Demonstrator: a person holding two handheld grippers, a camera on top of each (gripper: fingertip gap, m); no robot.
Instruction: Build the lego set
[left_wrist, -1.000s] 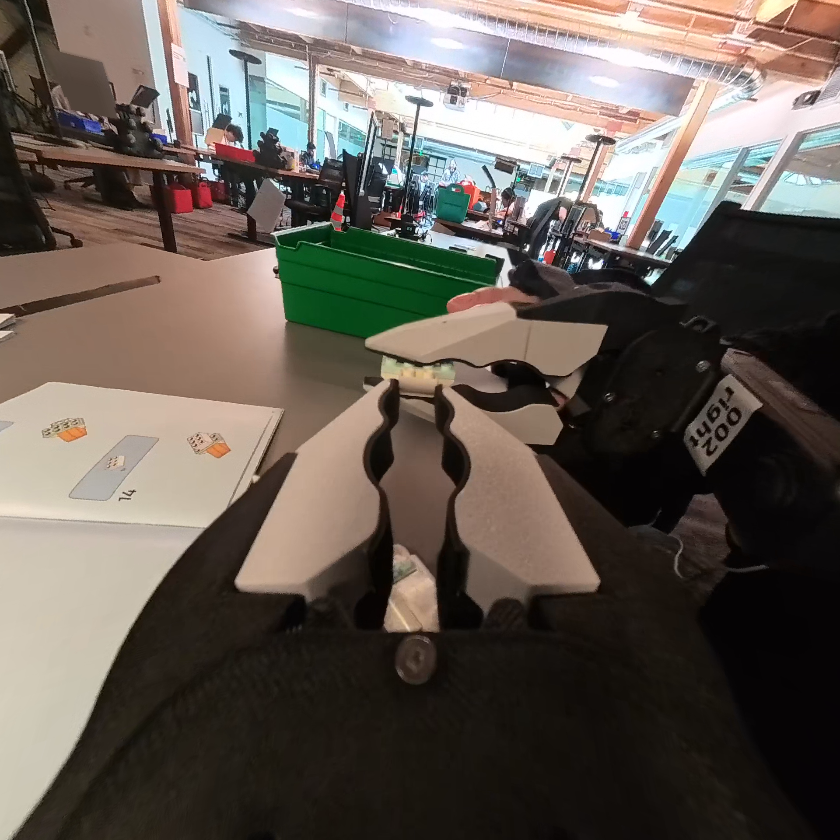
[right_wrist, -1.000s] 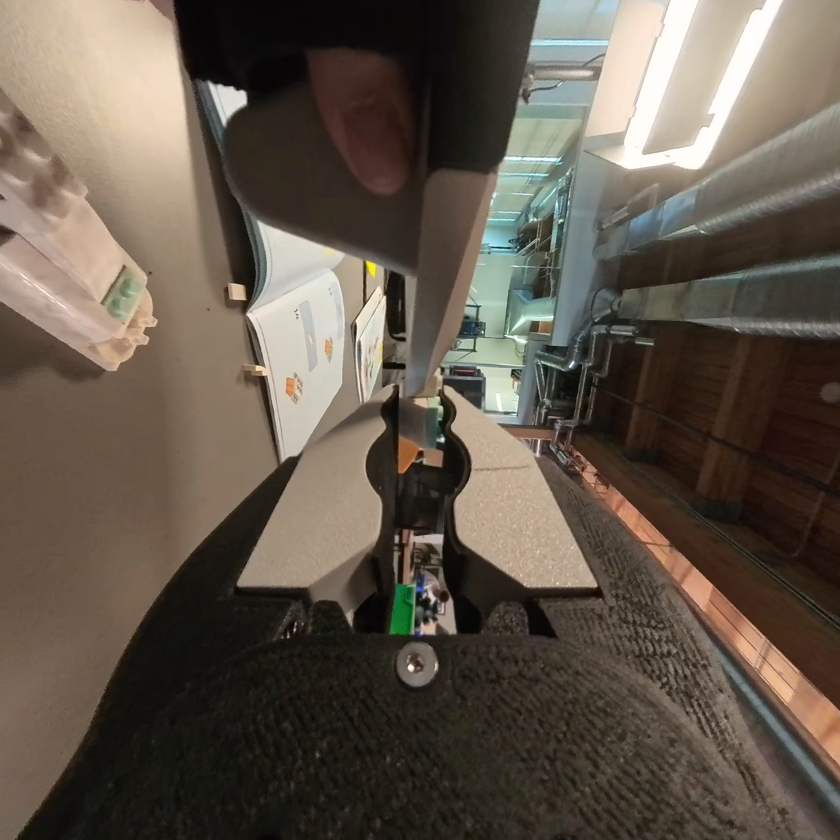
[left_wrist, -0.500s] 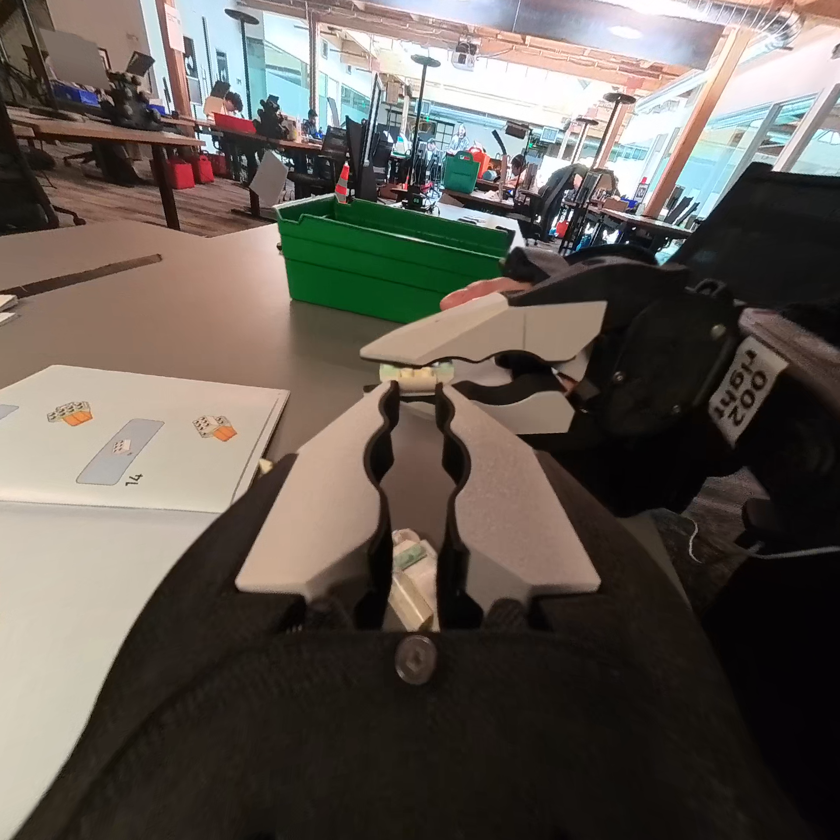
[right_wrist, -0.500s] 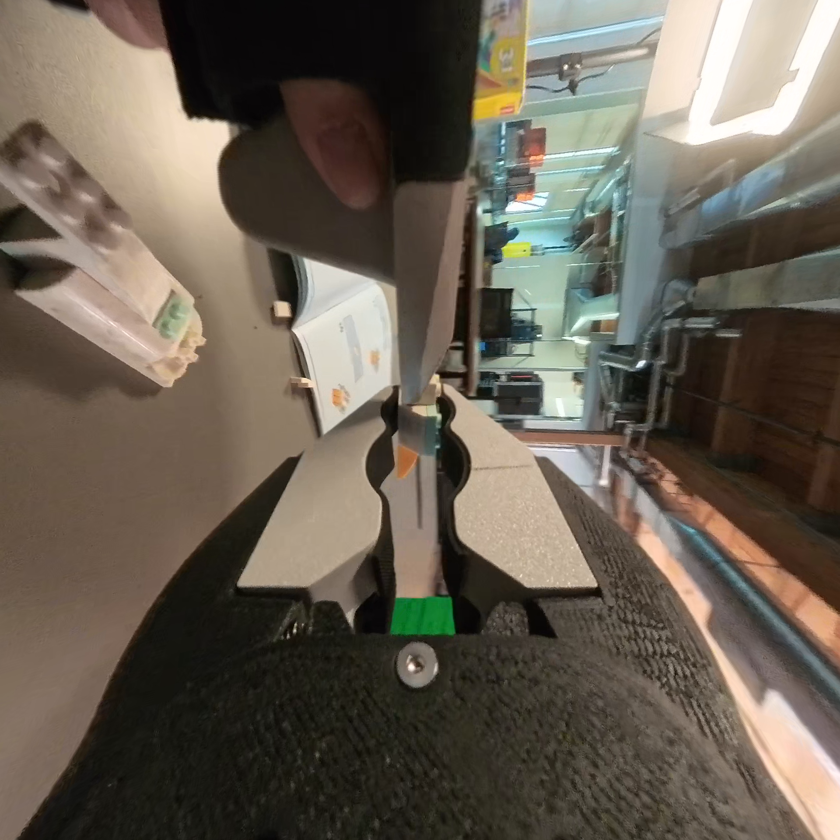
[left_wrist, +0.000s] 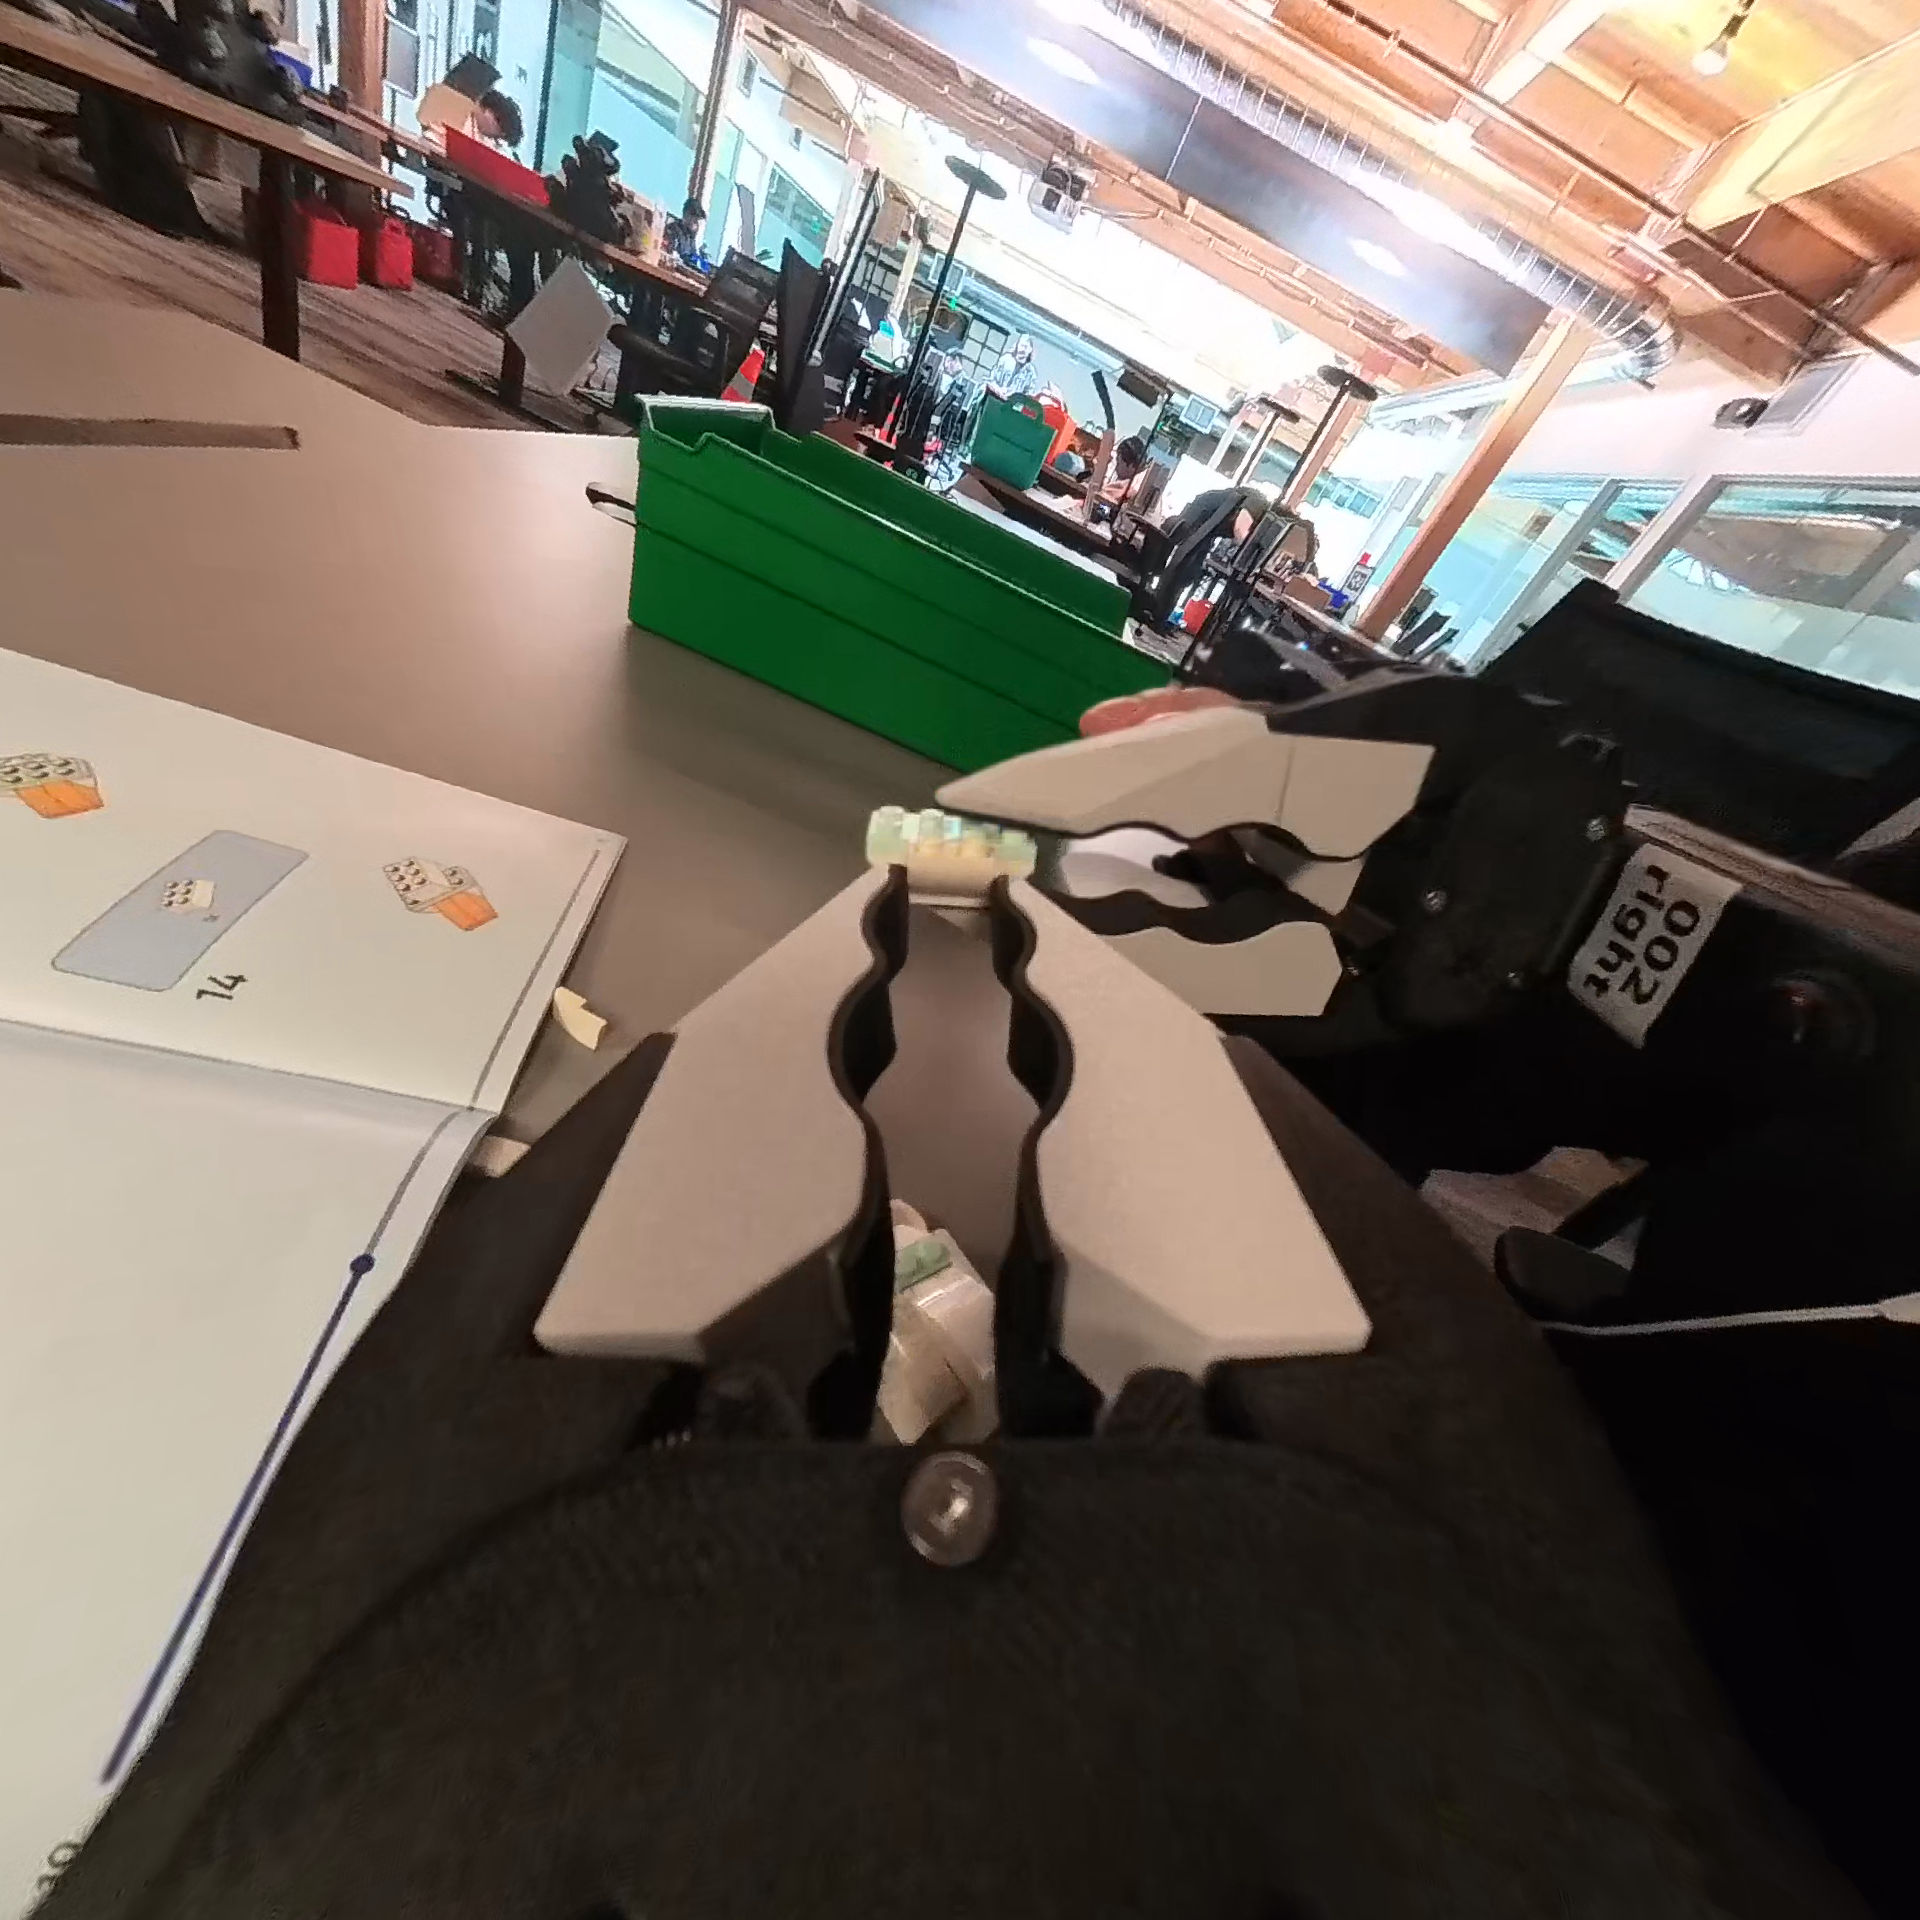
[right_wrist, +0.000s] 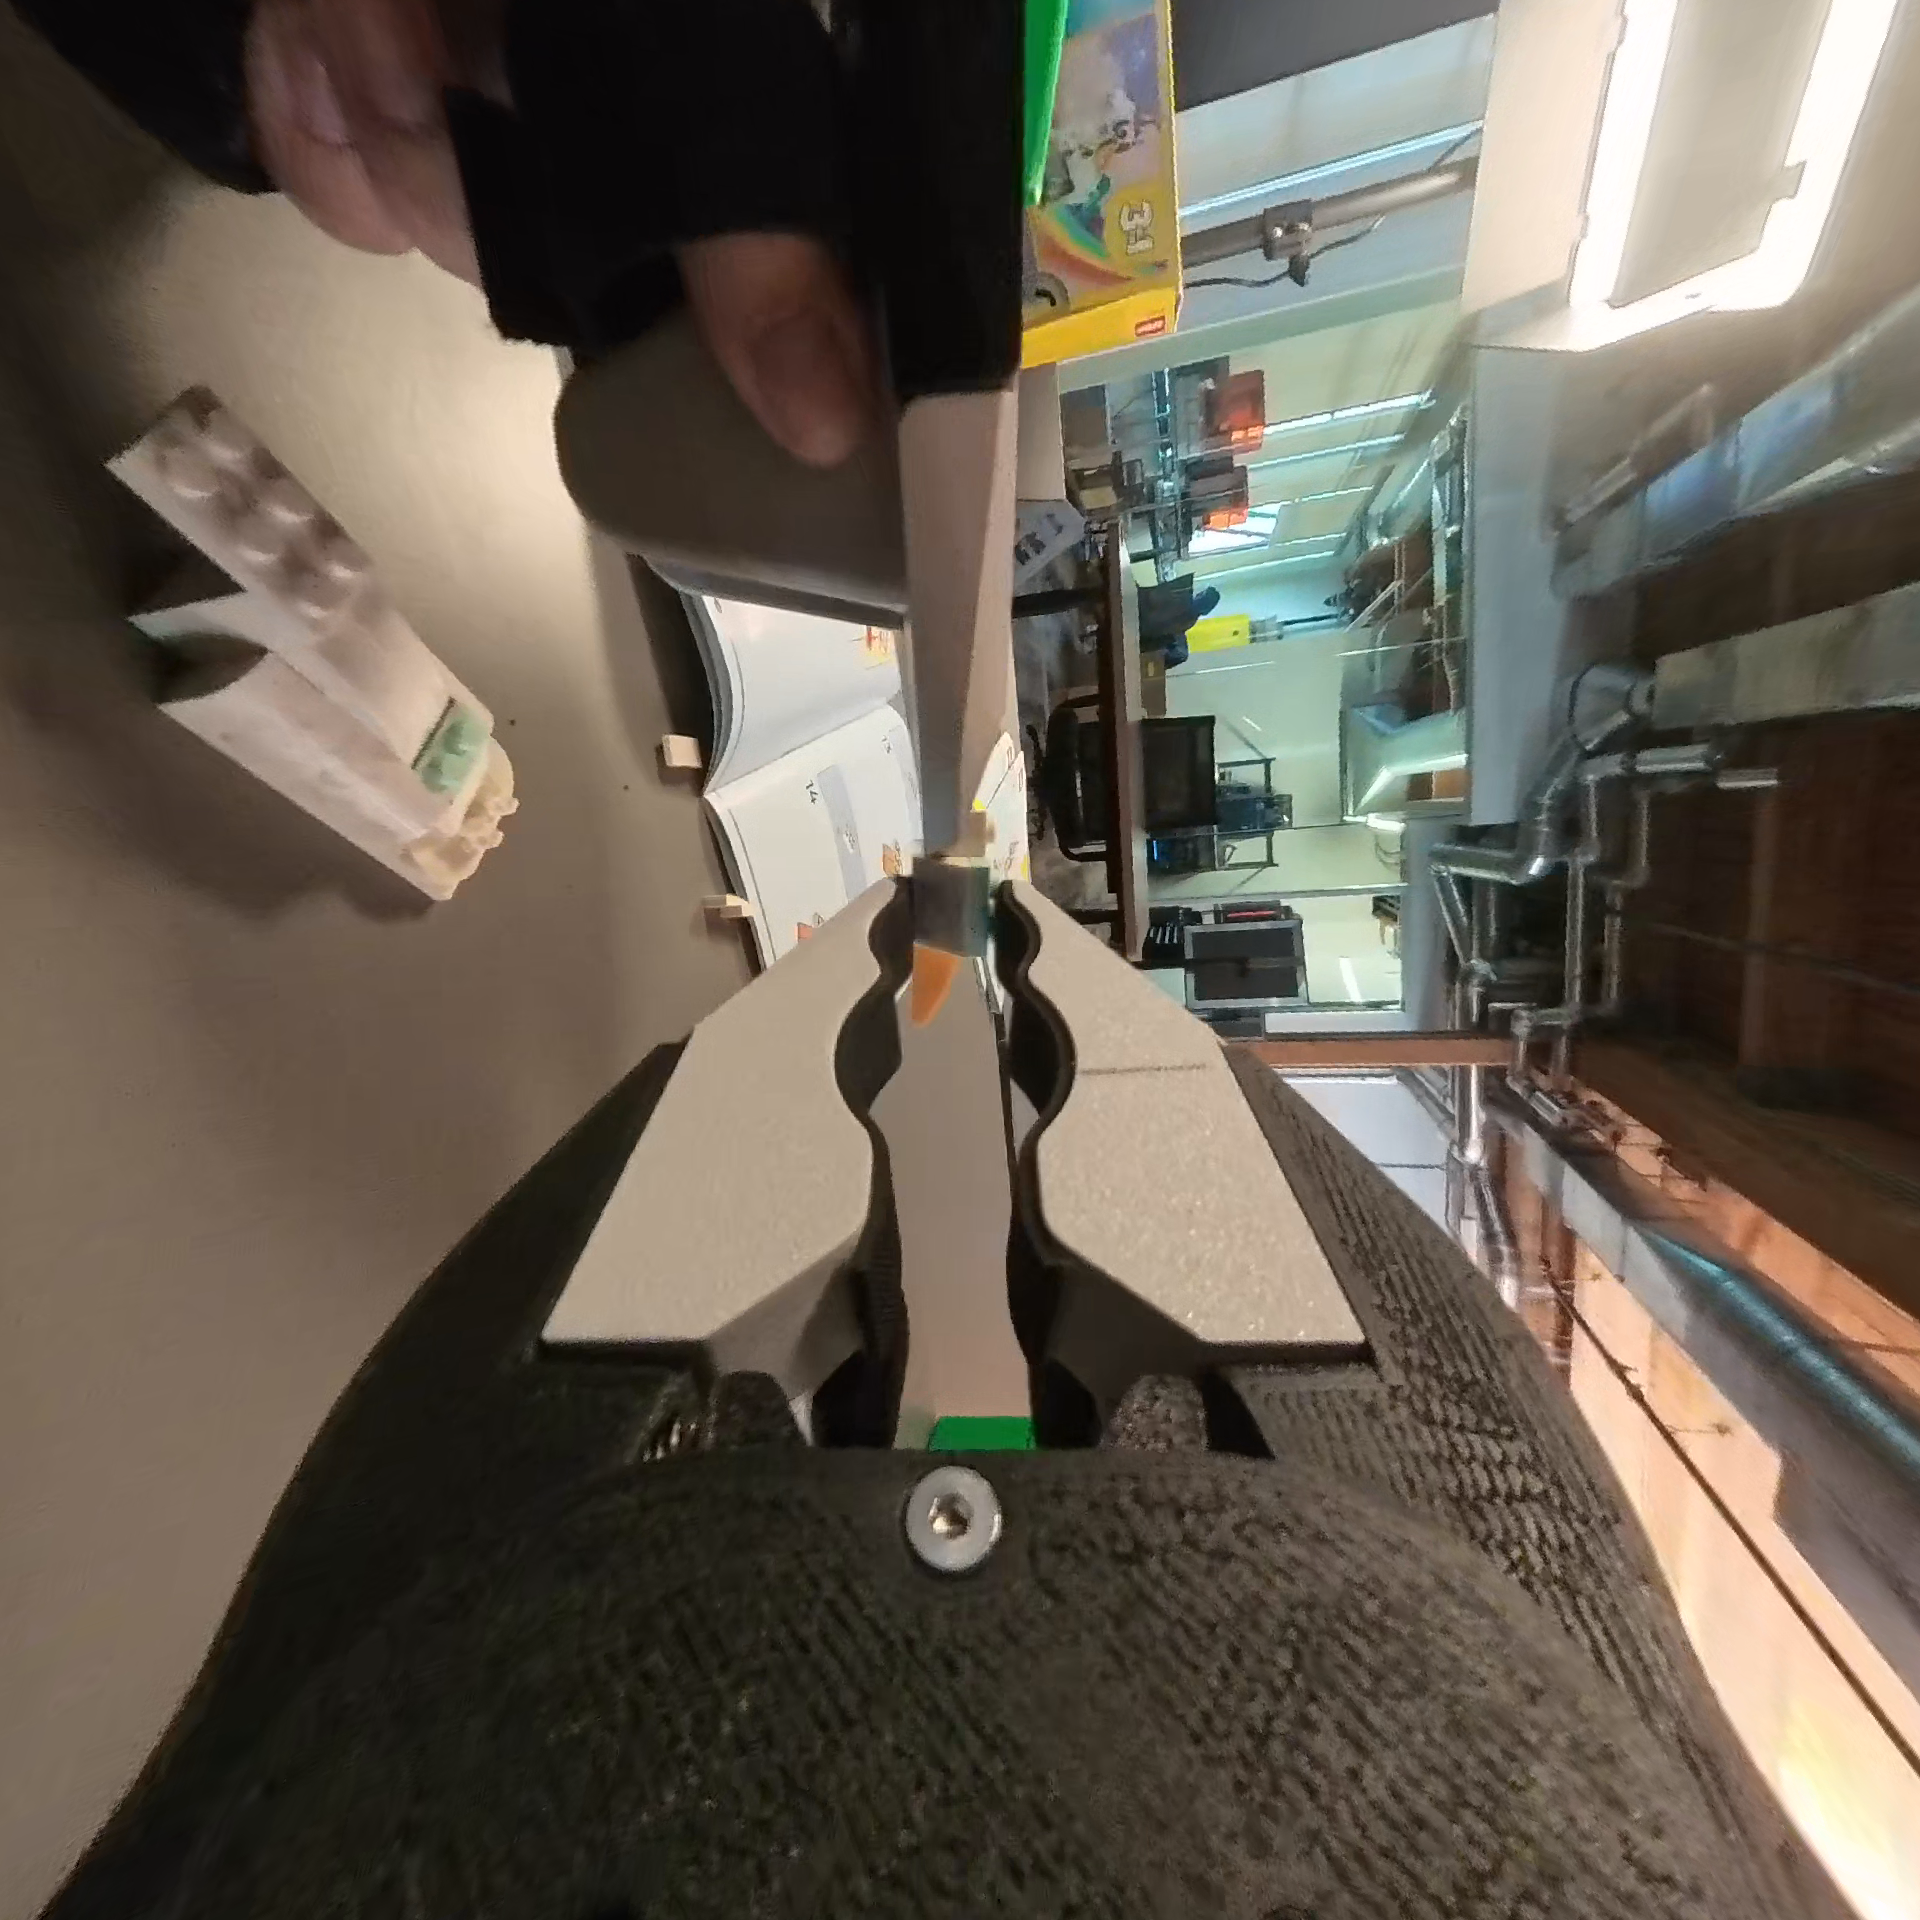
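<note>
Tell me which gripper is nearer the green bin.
Right. The right gripper sits just in front of the green bin; the left gripper is farther back toward the camera, both gripping the small lego piece.

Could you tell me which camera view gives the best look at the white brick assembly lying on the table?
The right wrist view: the white brick assembly lies in the open there, studs and green piece visible. The left wrist view shows only a sliver of it between the left gripper's fingers.

small brick assembly (left_wrist: 951, 844) raised, left tool (left_wrist: 943, 896) tilted
</note>
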